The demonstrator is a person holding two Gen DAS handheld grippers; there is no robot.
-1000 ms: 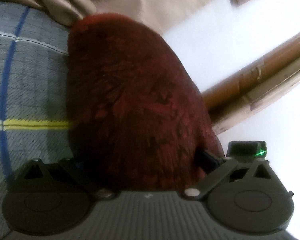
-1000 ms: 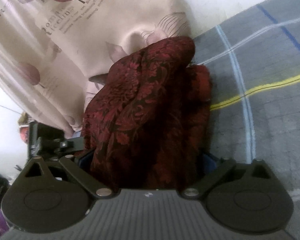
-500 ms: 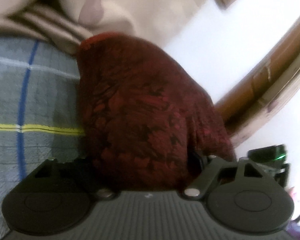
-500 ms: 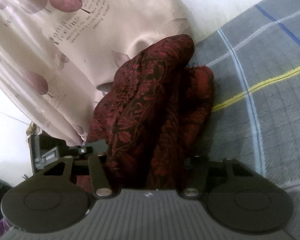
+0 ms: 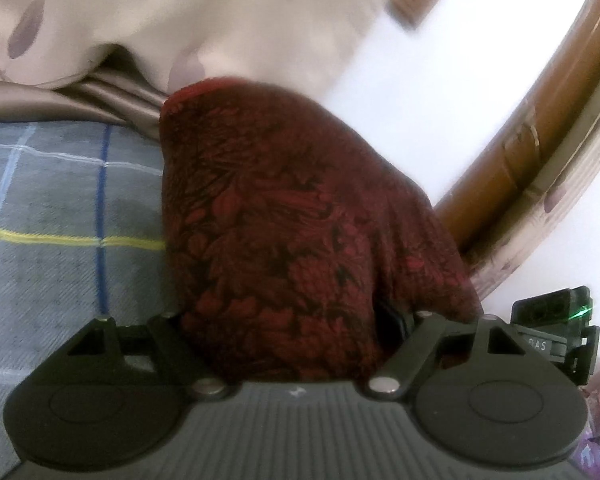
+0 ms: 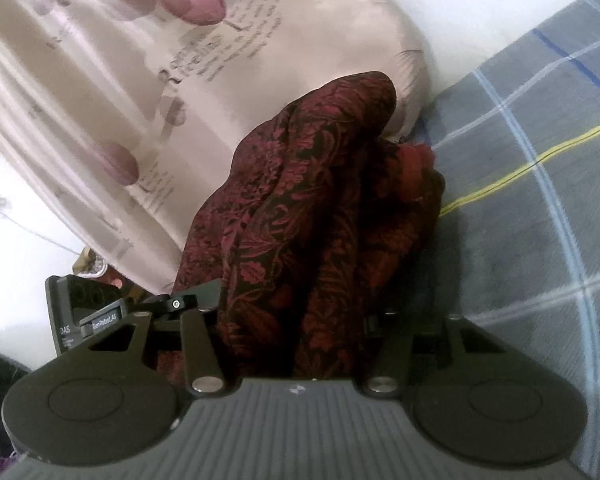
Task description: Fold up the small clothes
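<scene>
1. Lengthwise, the dark red patterned garment (image 6: pixel 300 216) runs away from both cameras toward the beige curtain (image 6: pixel 100 80), bunched above the grey checked bed cover (image 6: pixel 520 220).
2. Left tool (image 5: pixel 292 320) clamps one end.
3. Right tool (image 6: pixel 296 320) pinches the other, narrower.

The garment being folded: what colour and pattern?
Dark red garment with a black floral, leafy pattern; clearest in the right wrist view.

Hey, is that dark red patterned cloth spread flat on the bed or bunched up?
Bunched up. The dark red cloth rises in thick folds from the right gripper, above the plaid bedsheet.
</scene>
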